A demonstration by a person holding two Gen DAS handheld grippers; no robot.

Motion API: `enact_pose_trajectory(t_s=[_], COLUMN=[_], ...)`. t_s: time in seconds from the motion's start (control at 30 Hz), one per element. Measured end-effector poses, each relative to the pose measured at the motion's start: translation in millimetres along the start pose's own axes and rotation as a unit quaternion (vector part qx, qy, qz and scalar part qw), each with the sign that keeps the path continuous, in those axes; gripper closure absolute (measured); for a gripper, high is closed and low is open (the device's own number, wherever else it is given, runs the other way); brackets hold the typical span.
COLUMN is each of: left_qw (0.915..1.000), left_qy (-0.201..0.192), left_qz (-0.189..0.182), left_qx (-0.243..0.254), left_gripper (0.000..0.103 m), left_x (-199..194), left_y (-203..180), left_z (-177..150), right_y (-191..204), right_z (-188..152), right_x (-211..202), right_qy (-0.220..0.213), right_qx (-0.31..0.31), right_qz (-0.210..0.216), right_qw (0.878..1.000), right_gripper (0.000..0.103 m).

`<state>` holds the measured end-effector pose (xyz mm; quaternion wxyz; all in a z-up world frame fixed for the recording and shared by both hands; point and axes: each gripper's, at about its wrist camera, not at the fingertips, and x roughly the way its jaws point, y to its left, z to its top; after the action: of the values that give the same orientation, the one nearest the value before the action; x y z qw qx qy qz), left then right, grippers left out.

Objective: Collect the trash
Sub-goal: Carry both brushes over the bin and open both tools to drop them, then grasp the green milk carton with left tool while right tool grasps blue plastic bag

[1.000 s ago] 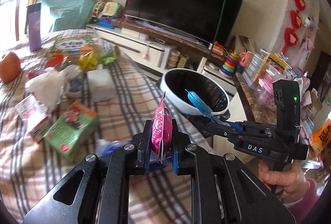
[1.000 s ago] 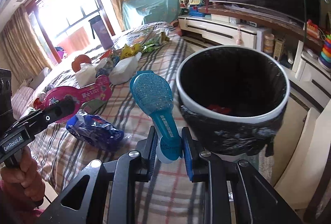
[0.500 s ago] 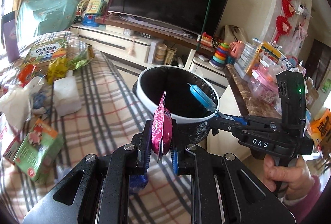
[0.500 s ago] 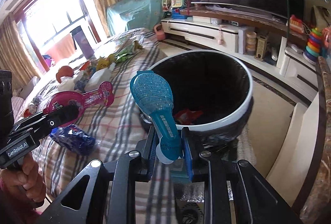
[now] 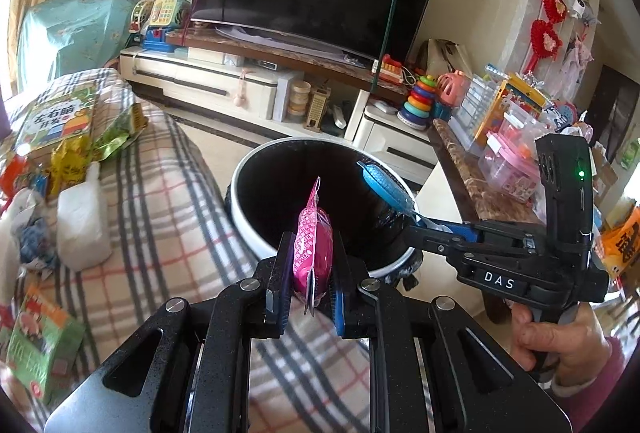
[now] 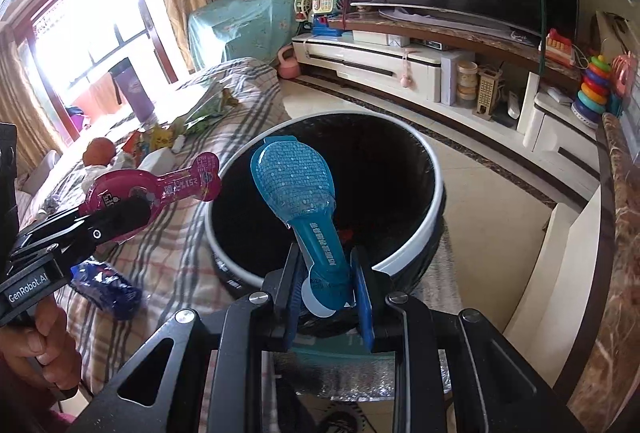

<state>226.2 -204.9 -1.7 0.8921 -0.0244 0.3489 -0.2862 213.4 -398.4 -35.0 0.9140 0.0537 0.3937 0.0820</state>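
Note:
My left gripper point(image 5: 308, 265) is shut on a pink plastic package point(image 5: 312, 245), held edge-on near the front rim of a round white trash bin point(image 5: 256, 245) lined with a black bag. My right gripper point(image 6: 326, 285) is shut on a blue spoon-shaped package point(image 6: 304, 193), its wide end over the bin's point(image 6: 438, 193) opening. The right gripper also shows in the left wrist view point(image 5: 420, 227) at the bin's right rim, and the left gripper in the right wrist view point(image 6: 132, 209) with the pink package point(image 6: 176, 185) at the bin's left rim. Something red lies in the bin.
A plaid-covered table point(image 5: 160, 201) left of the bin holds a white tissue pack point(image 5: 82, 221), a green box point(image 5: 40, 349), snack wrappers point(image 5: 72, 153) and a blue wrapper point(image 6: 106, 287). A TV cabinet point(image 5: 224, 81) stands behind; a marble-topped counter point(image 5: 460, 169) stands right.
Both grippers have moved away from the table toward the bin, each keeping its package. The blue package is now over the bin's opening and the pink one is at its rim.

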Motion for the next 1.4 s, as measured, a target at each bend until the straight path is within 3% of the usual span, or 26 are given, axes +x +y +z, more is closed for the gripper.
enact_pose_trajectory(t_s=[0.57, 0.7, 0.77, 0.83, 0.9, 1.07, 1.3, 1.4], left_qw=[0.9995, 0.9992, 0.9990, 0.9989, 0.9992, 0.9993, 0.9990, 0.9987], left_qy=[0.032, 0.040, 0.044, 0.045, 0.036, 0.029, 0.022, 0.021], left_qz=[-0.001, -0.001, 0.006, 0.010, 0.016, 0.023, 0.025, 0.027], left_qx=[0.005, 0.004, 0.004, 0.002, -0.001, -0.009, -0.030, -0.037], left_gripper=[0.089, 0.088, 0.081, 0.057, 0.047, 0.044, 0.040, 0.039], left_x=[42.5, 48.4, 51.3, 53.6, 50.8, 42.2, 20.3, 10.2], left_y=[-6.3, -6.3, -6.7, -5.4, -4.6, -0.1, 10.1, 13.4], left_z=[22.4, 24.0, 24.5, 26.3, 26.3, 23.1, 9.5, 3.5], right_y=[-17.5, -21.3, -23.7, -24.4, -25.1, -25.4, -13.4, -4.6], right_z=[26.2, 29.6, 30.6, 30.5, 29.9, 27.2, 14.5, 7.4], right_x=[24.3, 28.2, 30.0, 29.6, 27.0, 15.8, 0.2, -4.9], right_qy=[0.023, 0.027, 0.030, 0.029, 0.024, 0.006, -0.015, -0.021], right_qx=[-0.012, -0.012, -0.010, -0.008, -0.004, 0.008, 0.024, 0.030], right_qz=[-0.015, -0.017, -0.017, -0.016, -0.017, -0.013, 0.001, 0.009], right_qw=[1.000, 0.999, 0.999, 0.999, 1.000, 1.000, 1.000, 0.999], right_gripper=[0.079, 0.072, 0.070, 0.067, 0.059, 0.051, 0.025, 0.021])
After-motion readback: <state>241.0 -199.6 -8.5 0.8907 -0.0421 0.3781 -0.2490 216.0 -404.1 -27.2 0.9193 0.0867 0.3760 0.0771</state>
